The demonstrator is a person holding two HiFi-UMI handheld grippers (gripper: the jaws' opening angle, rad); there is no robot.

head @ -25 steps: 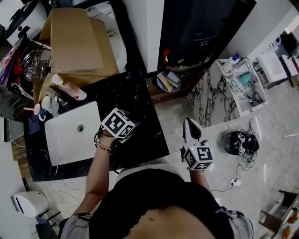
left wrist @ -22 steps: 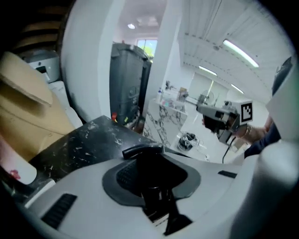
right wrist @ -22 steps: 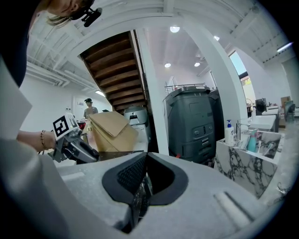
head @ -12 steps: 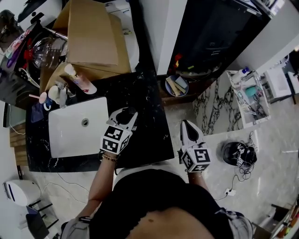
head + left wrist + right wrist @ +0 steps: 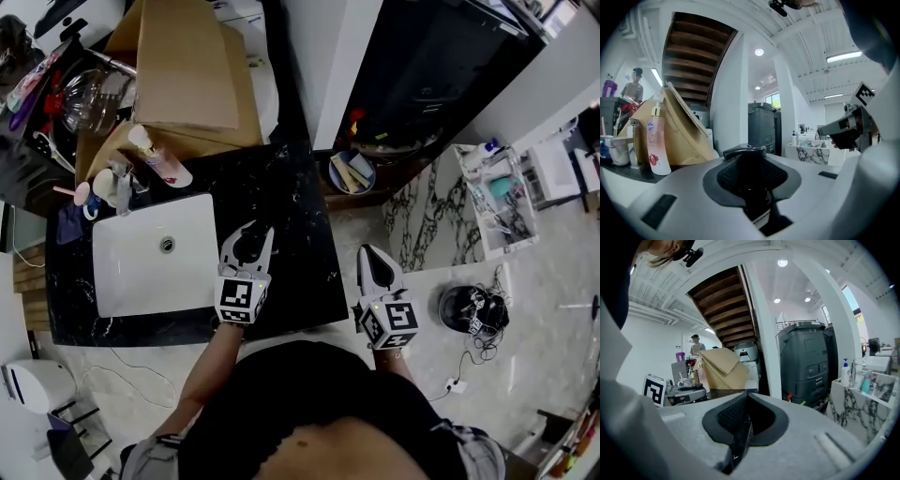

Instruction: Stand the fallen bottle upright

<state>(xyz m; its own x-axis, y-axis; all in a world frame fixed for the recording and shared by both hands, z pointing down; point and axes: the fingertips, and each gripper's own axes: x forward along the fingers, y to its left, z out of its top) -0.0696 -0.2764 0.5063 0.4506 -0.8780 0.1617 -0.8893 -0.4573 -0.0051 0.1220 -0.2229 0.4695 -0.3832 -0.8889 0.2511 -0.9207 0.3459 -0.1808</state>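
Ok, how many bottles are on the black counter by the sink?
1 that I can make out: a pink pump bottle, upright in front of the cardboard box, behind the sink. The clutter around the cup to its left may hide others.

No legible text; logo (image 5: 650, 127) on bottle (image 5: 655, 140) too small.

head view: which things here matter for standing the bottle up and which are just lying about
For the job: bottle, already upright on the counter; left gripper, jaws just been closing, nothing between them.
Just lying about: cardboard box, sink, cup.
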